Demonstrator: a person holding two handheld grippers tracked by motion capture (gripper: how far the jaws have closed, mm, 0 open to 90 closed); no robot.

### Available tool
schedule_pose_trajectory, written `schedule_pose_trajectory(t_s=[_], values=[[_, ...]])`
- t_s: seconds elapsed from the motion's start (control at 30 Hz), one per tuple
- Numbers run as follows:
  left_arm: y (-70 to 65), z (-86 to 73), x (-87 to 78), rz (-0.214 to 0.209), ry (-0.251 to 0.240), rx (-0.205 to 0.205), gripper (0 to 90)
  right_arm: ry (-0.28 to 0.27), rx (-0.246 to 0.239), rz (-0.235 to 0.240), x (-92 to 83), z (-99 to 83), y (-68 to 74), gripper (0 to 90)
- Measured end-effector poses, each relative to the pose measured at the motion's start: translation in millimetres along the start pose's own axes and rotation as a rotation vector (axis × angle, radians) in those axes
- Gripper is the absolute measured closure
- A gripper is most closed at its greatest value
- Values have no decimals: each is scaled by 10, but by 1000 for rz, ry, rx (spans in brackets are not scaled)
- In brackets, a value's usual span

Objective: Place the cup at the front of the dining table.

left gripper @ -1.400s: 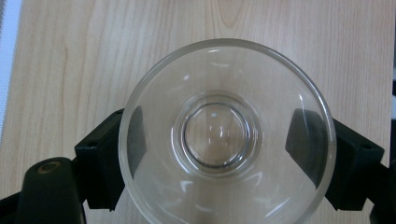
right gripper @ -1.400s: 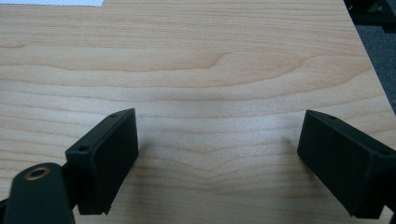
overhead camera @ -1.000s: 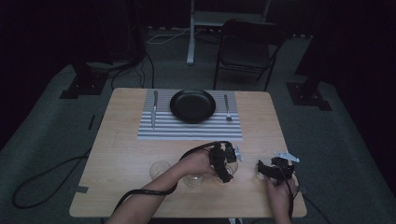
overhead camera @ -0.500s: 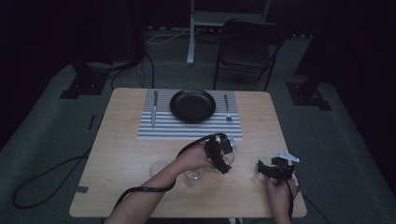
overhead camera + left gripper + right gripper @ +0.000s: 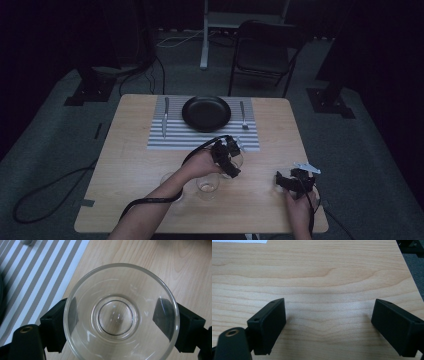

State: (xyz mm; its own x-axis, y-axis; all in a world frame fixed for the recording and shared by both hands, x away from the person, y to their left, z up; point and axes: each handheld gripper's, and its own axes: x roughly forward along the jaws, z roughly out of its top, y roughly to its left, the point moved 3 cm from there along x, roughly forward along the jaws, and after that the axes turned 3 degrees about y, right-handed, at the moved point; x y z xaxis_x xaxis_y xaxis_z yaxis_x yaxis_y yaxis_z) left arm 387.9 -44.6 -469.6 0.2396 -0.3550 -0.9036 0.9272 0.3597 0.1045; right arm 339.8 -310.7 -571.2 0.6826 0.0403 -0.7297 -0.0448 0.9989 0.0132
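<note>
We start at our left gripper (image 5: 231, 159), whose two black jaws are pressed against opposite sides of a clear glass (image 5: 121, 315). In the left gripper view we look straight down into that glass: its round rim sits between the jaws, one pad dark behind the glass wall on each side, and its thick circular base shows at the middle. In the high view the held glass (image 5: 235, 161) sits just near of the near right corner of the striped placemat (image 5: 200, 139), about mid-table, with our left hand (image 5: 200, 162) wrapped around the gripper's body. Whether the glass's base rests on the table (image 5: 135, 170) or hangs just above it we cannot tell.

Just near and left of the held glass stands a second glass (image 5: 208, 185), and another glass (image 5: 168, 178) stands farther left, beside our left forearm.

Our right gripper (image 5: 281, 181) lies well apart to the right, near the table's near right corner. Its jaws are spread wide with nothing between them, over bare wood (image 5: 324, 285).

Farther out, on the placemat, a black plate (image 5: 206, 113) sits in the middle, with a knife (image 5: 165, 116) to its left and a fork (image 5: 242, 115) to its right. Beyond the table's far edge stands a folding chair (image 5: 262, 55).
</note>
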Motion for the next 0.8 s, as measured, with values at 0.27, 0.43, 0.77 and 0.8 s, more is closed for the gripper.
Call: schedule_pose_trajectory(t_s=[0.27,0.43,0.77,0.8], values=[[181,-191,-102,44,-6,-65,179,0,-1,0,0,0,0,118],[251,-301,-173,45,5,-91,179,1,1,0,-1,-1,1,118],[428,-581,-292,79,22,-165,179,1,1,0,0,-1,1,118],[428,-581,-292,79,22,-165,179,1,1,0,0,-1,1,118]])
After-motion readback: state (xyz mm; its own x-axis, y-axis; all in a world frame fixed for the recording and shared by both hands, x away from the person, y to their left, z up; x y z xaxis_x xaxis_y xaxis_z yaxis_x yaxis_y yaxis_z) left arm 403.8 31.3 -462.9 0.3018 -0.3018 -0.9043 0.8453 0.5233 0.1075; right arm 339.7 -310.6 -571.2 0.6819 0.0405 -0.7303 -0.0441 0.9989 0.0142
